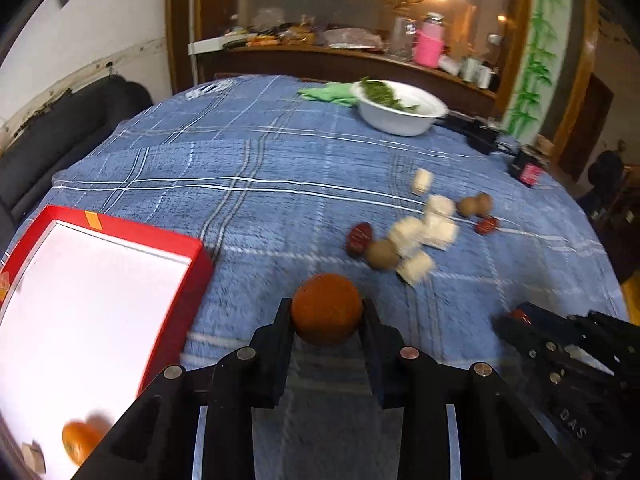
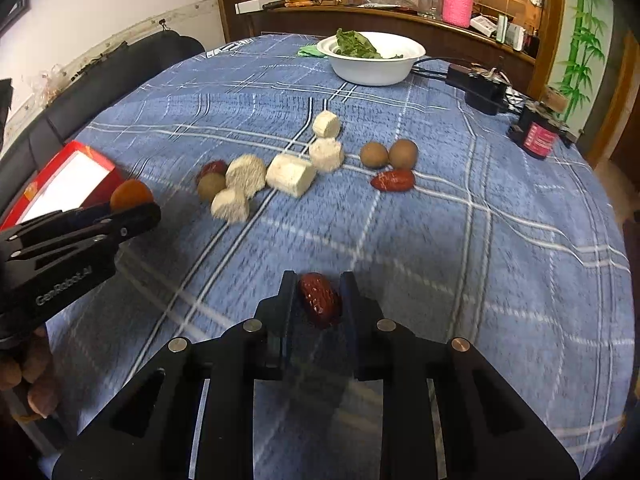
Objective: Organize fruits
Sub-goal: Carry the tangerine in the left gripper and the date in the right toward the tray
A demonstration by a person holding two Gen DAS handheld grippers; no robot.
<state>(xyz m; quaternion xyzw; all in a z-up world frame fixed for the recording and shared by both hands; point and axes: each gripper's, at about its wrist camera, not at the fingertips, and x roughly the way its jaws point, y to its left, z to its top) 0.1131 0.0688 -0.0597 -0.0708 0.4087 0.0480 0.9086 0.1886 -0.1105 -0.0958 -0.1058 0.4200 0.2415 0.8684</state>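
Fruit is sitting in both claws at this moment. The left claw is gripping a round orange fruit between its fingers, and the right claw is pinching a red date, whose long axis is running roughly along the fingers, tilted a little.

The relation that counts for the coming move: the red box with its white floor is lying to the left of the left claw and slightly nearer, with its red wall rising between the claw and the floor. One orange fruit is already lying inside, at the near corner. The left claw is by far the nearer to the box; the right claw, seen at the right edge of the left view, is well apart from it, with the left claw standing in between. So, by my judgement, the orange fruit should be going in first, lifted over the wall.

Ahead of both claws, on the blue checked desk, the rest is waiting: white chunks, brown round fruits and another red date. Further ahead a white bowl of greens is standing, out of the way.
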